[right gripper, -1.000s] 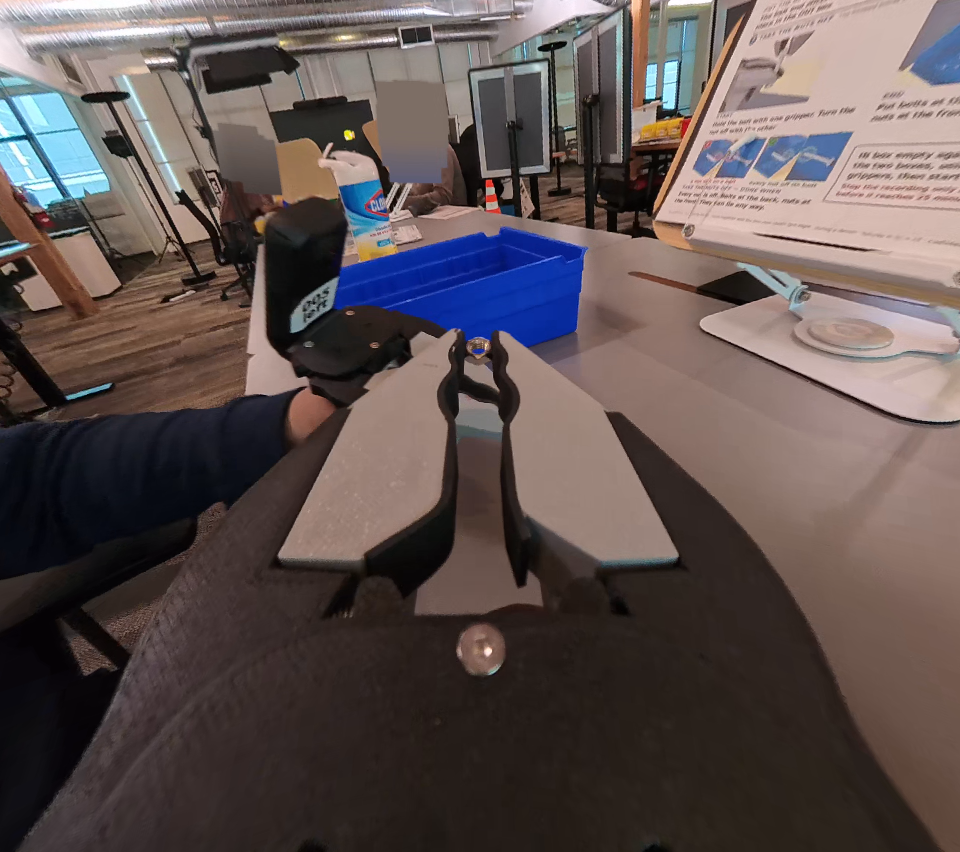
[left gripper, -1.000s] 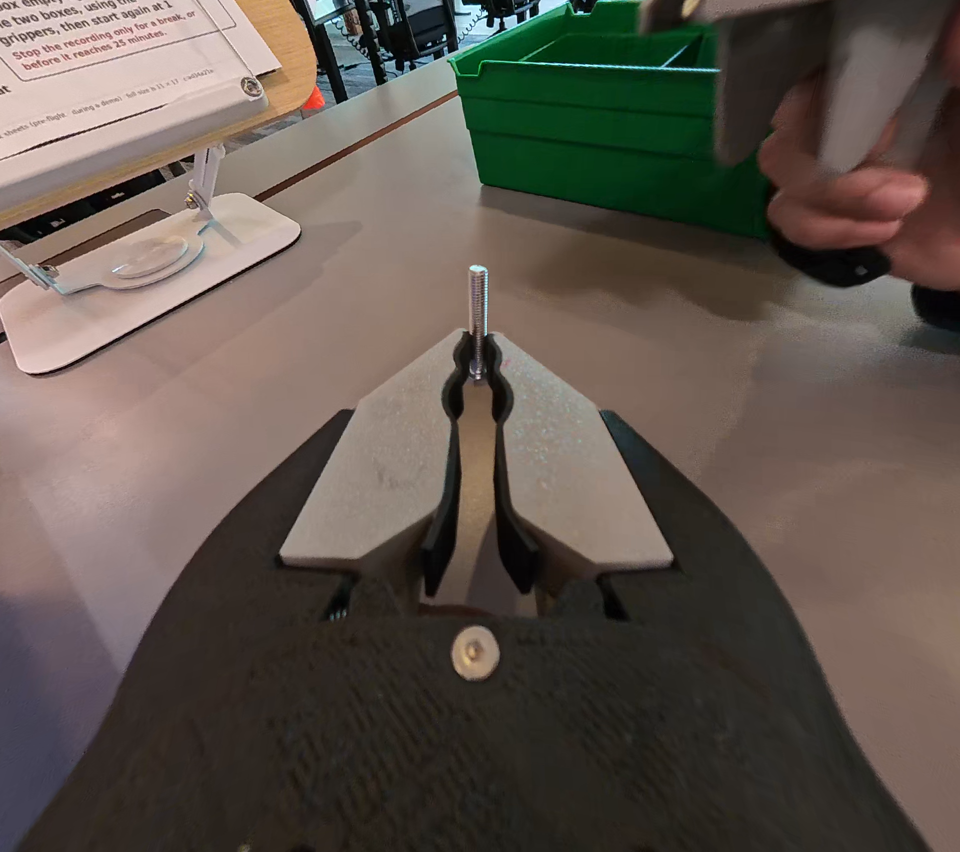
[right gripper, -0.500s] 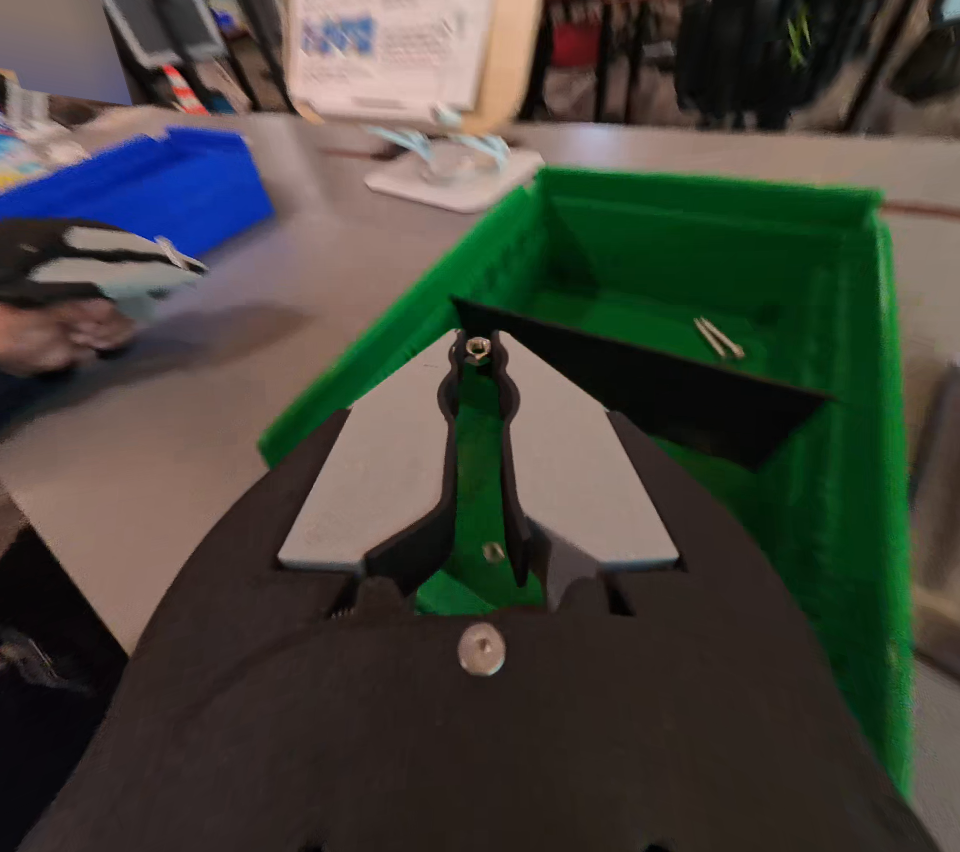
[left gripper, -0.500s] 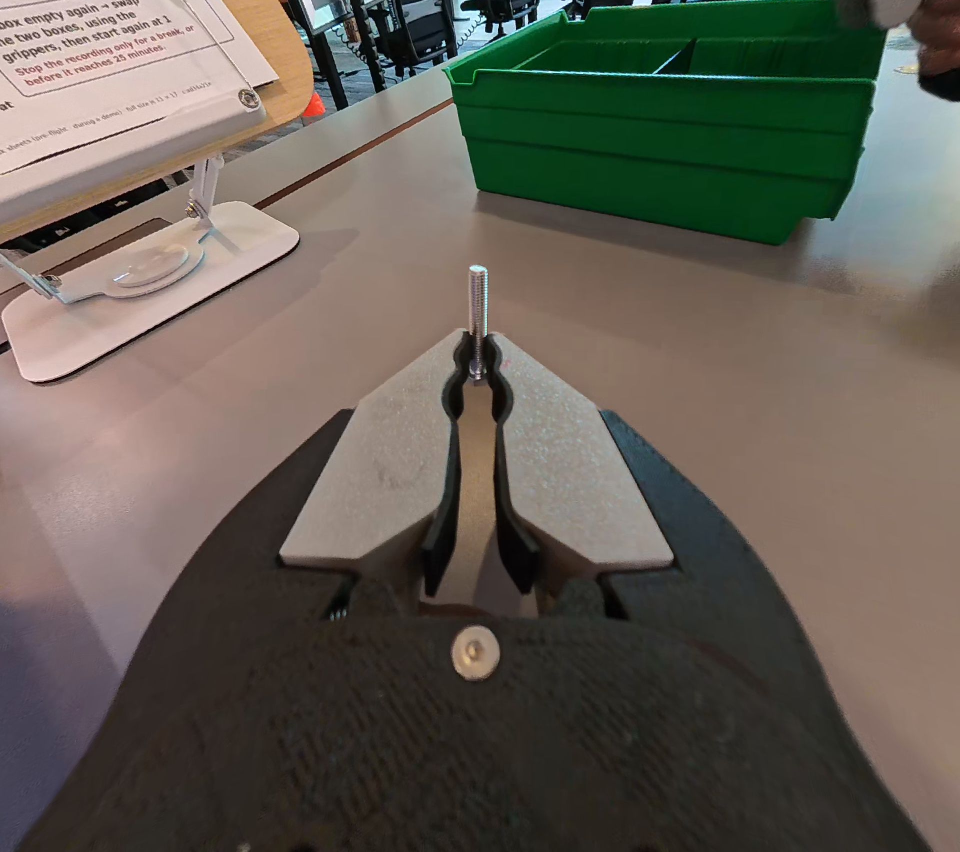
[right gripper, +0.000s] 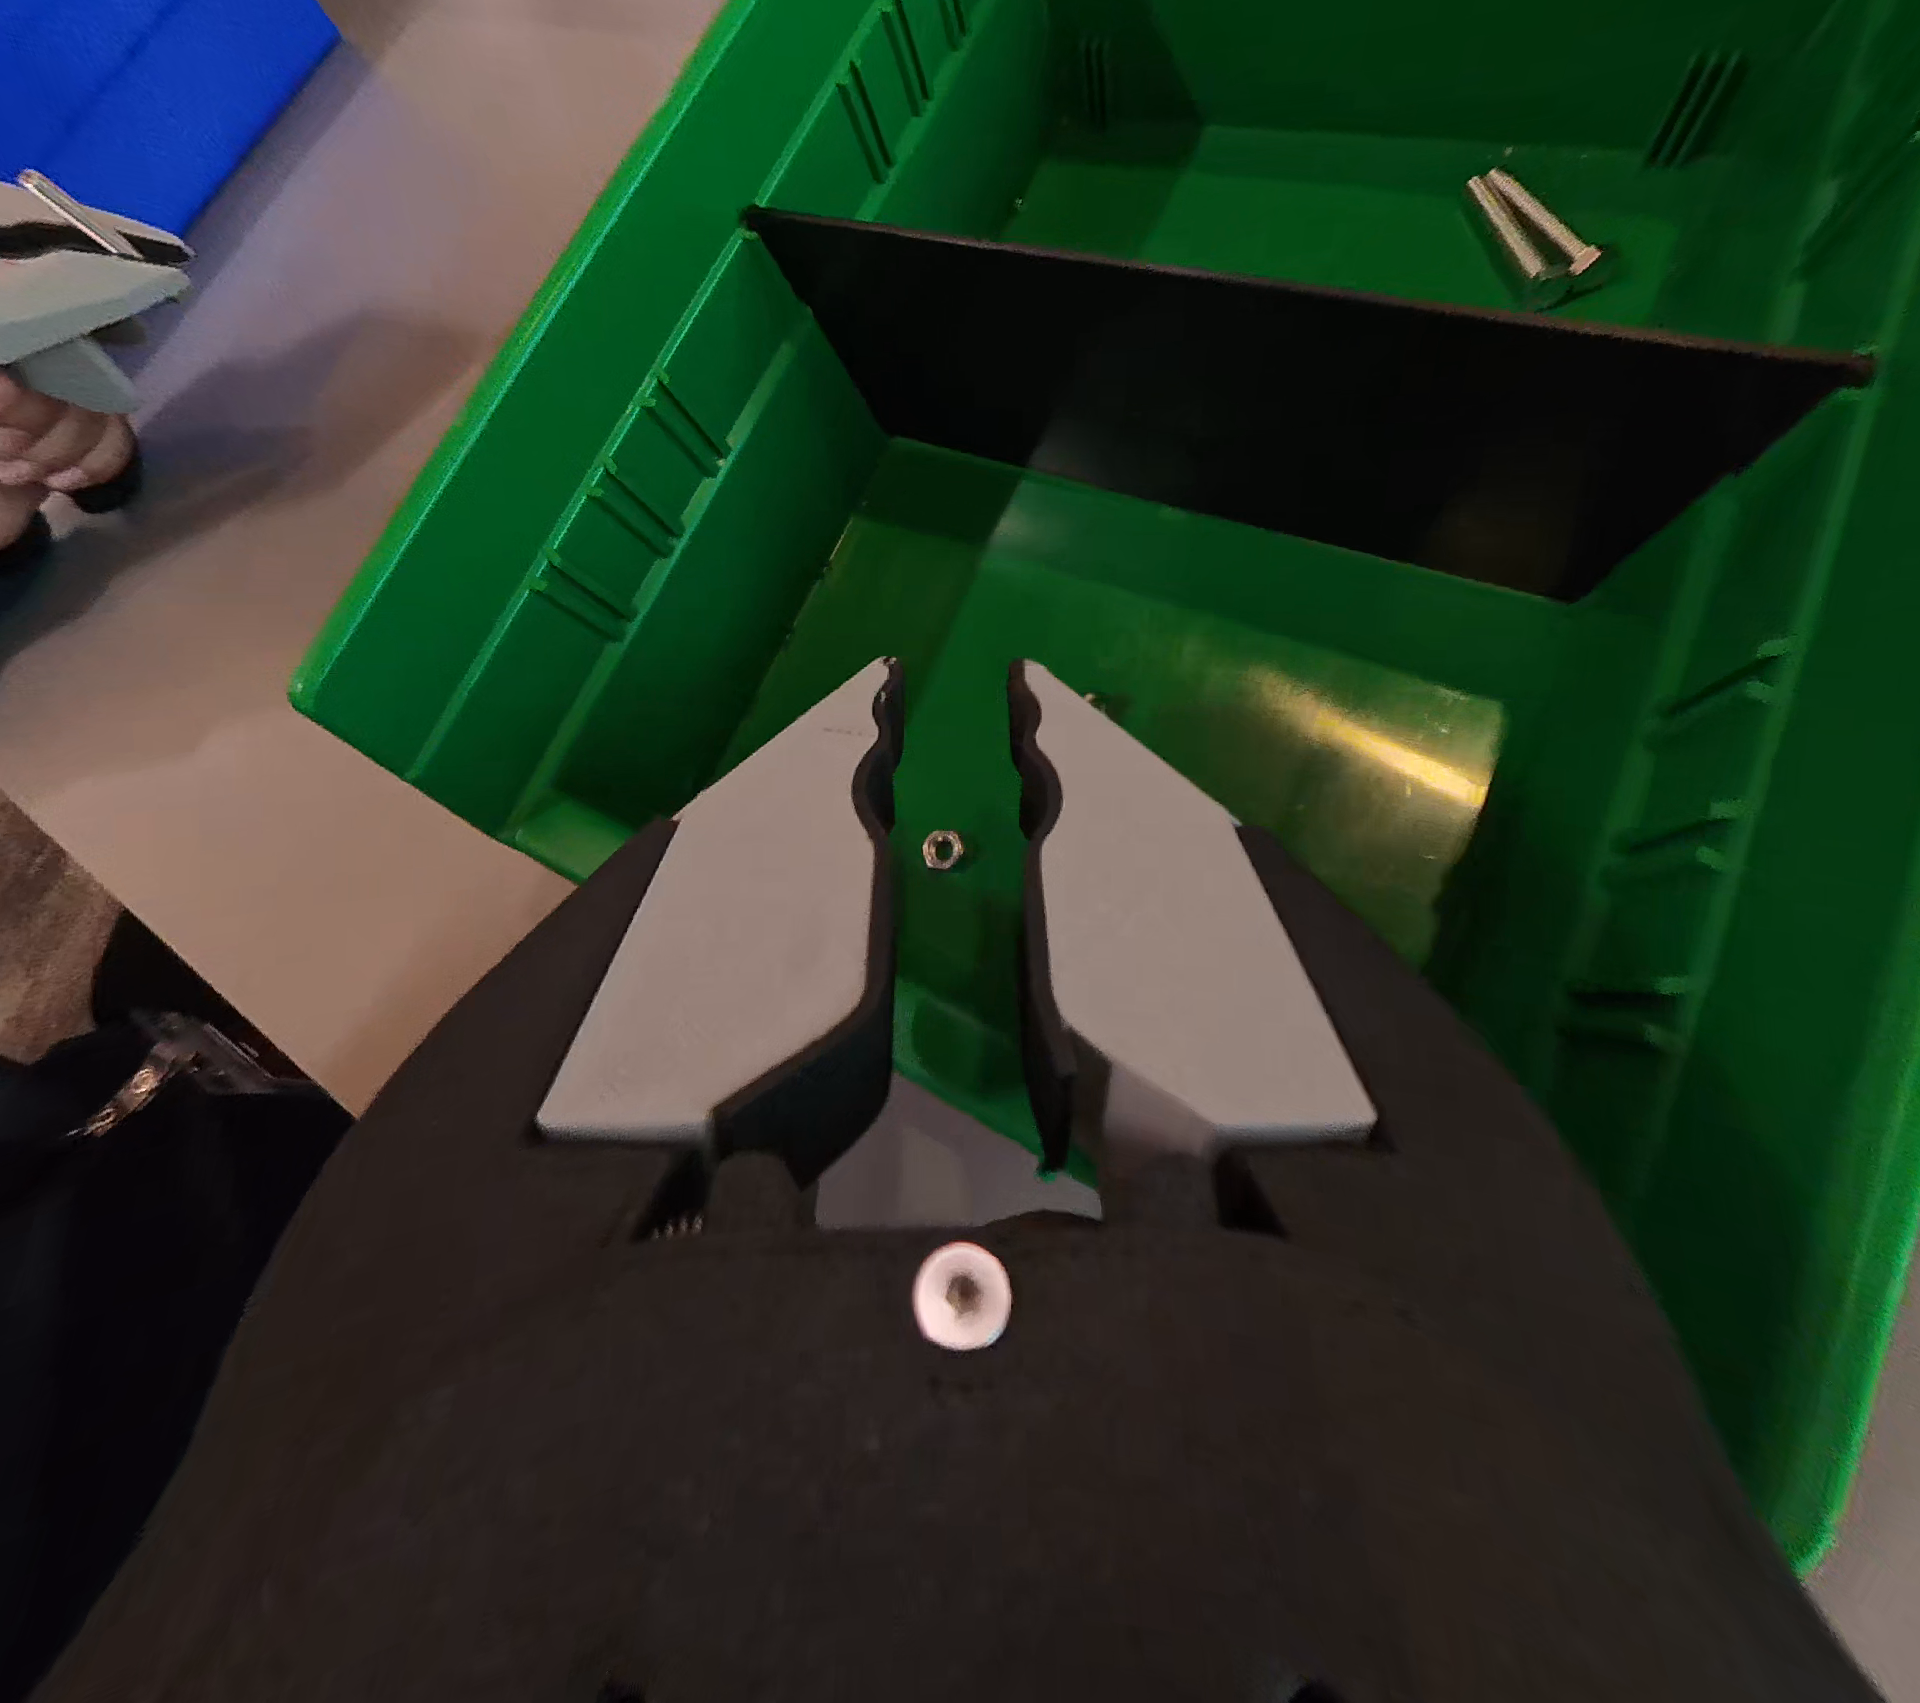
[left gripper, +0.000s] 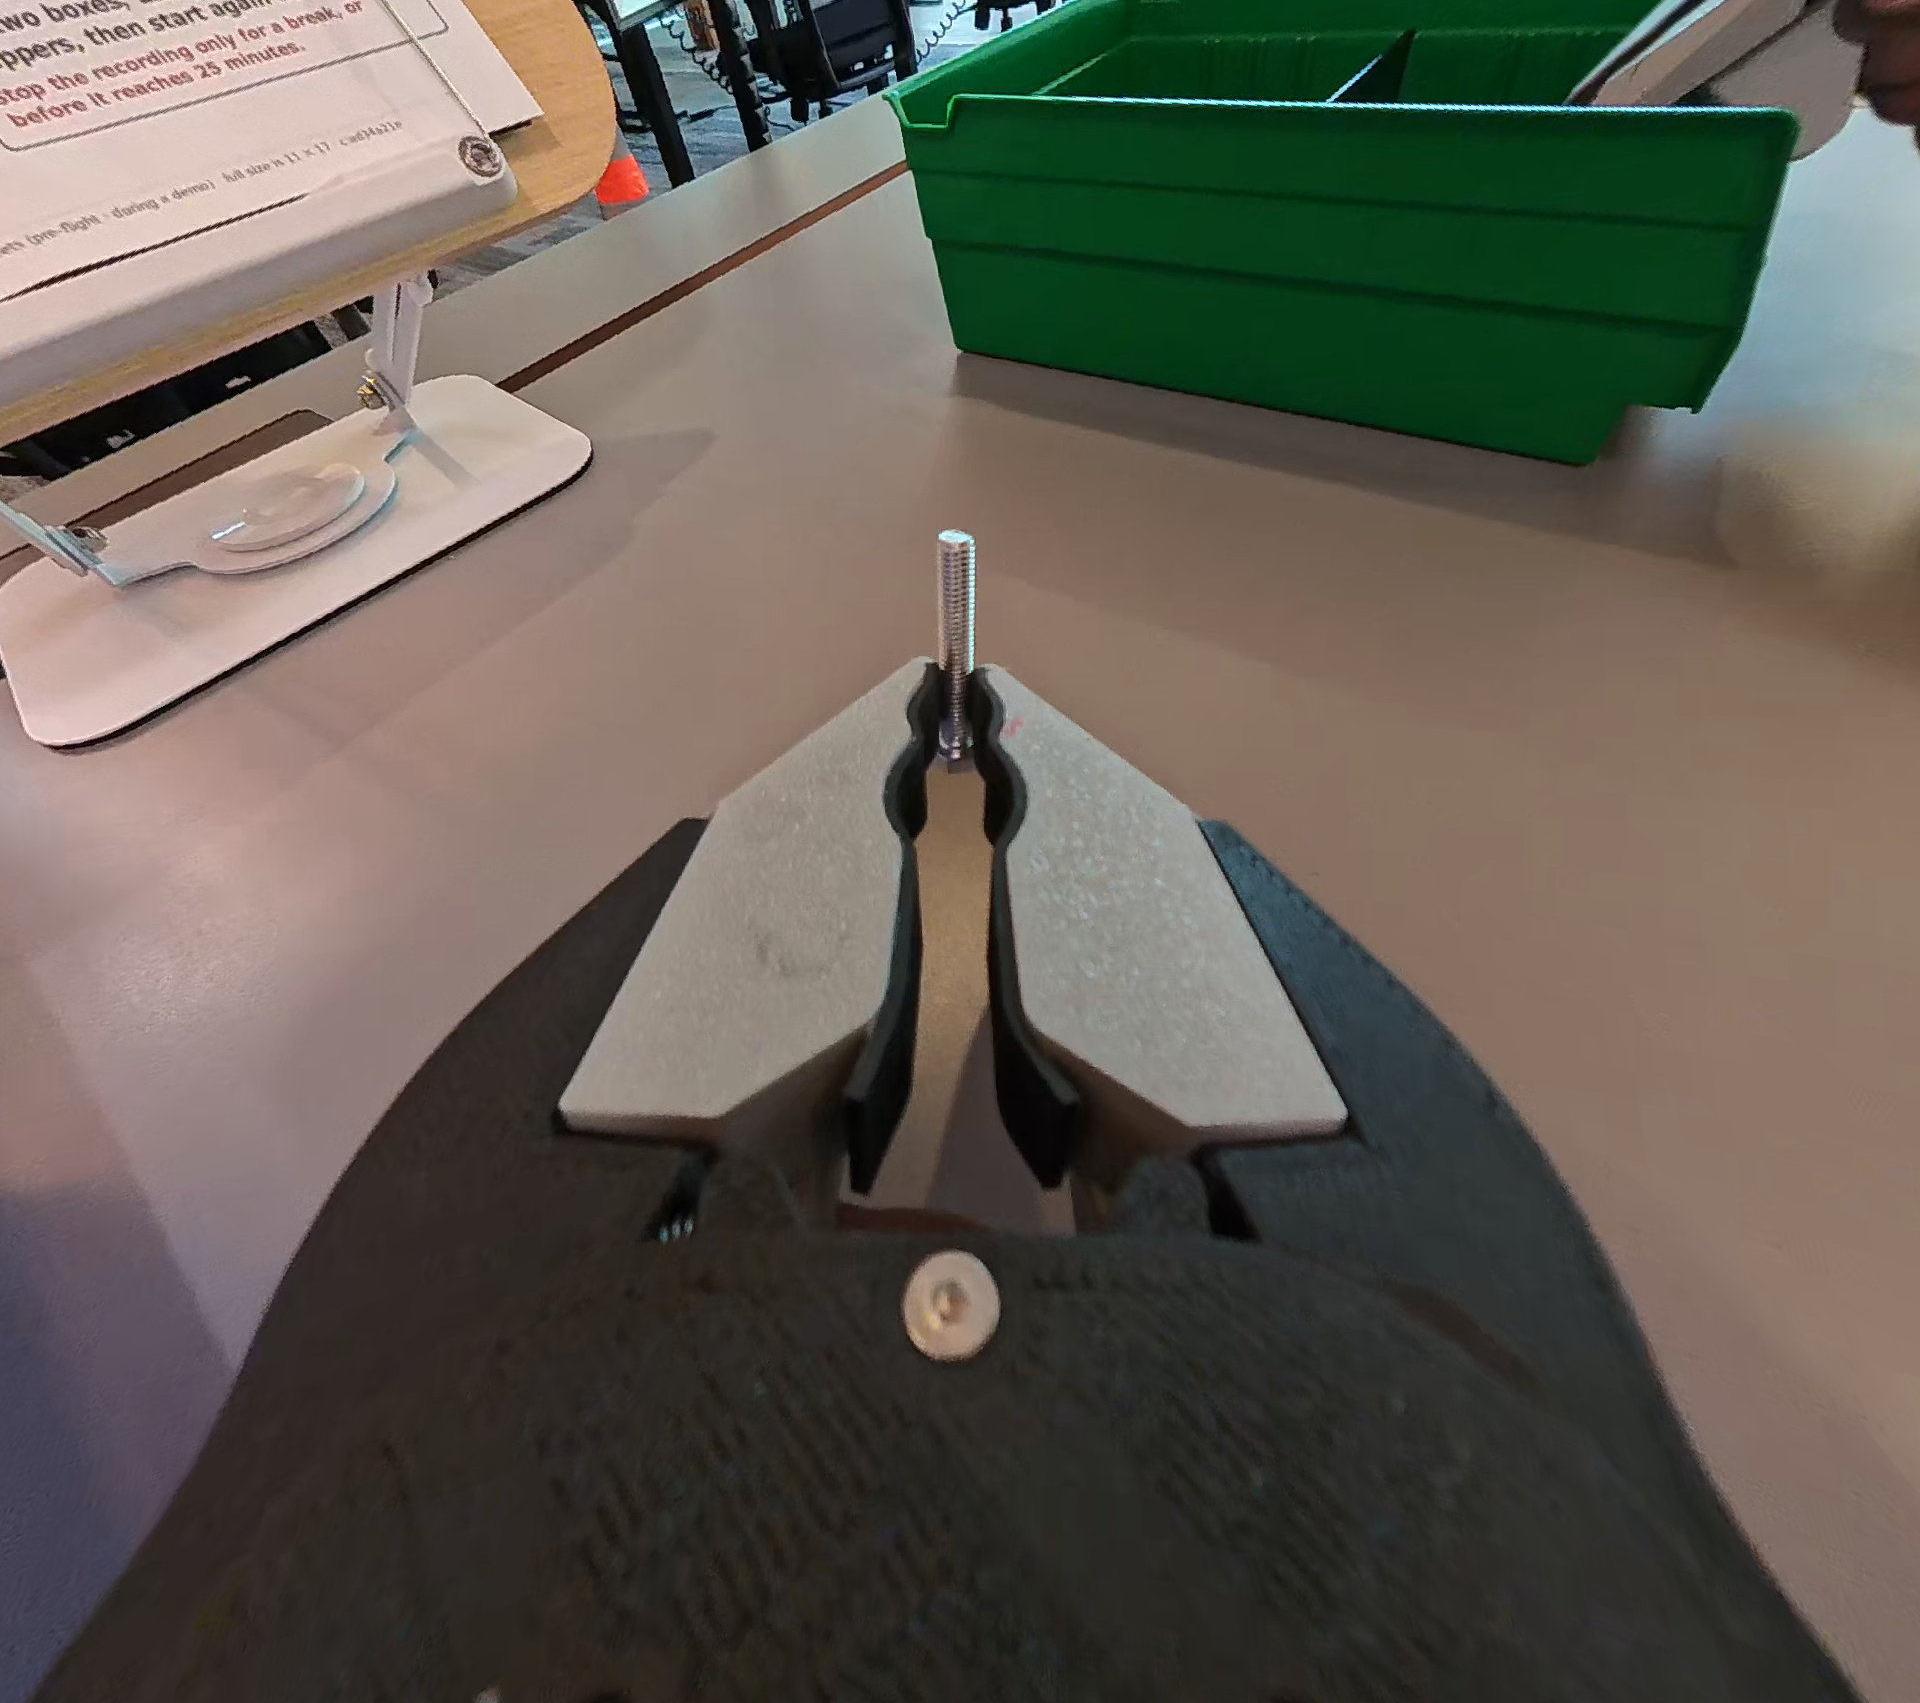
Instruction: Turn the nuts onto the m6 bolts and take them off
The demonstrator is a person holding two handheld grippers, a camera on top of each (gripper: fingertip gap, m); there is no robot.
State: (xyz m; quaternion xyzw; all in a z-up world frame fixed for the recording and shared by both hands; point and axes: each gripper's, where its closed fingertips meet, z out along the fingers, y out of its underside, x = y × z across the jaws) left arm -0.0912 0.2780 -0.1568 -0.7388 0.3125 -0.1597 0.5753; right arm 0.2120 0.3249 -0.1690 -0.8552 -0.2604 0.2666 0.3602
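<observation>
My left gripper (left gripper: 954, 697) is shut on a silver M6 bolt (left gripper: 954, 604) that points forward over the table; no nut is on its thread. It also shows at the left edge of the right wrist view (right gripper: 156, 251). My right gripper (right gripper: 951, 677) is open and empty above the near compartment of the green bin (right gripper: 665, 448). A small nut (right gripper: 943, 849) lies on the bin floor between my fingers. Two bolts (right gripper: 1532, 235) lie in the far compartment behind a black divider (right gripper: 1299, 396). The right gripper shows over the bin in the left wrist view (left gripper: 1745, 12).
The green bin (left gripper: 1330, 282) stands on the grey table at the right. A white document stand (left gripper: 291, 500) with an instruction sheet is at the left. A blue bin (right gripper: 135, 12) sits at the far left. Office chairs stand beyond the table. One gripper's finger ends stand about 30 centimeters off the other's.
My right gripper swung from near the left gripper to over the green bin, tilted down and opened; the nut it held now lies on the bin floor. The left gripper kept still.
</observation>
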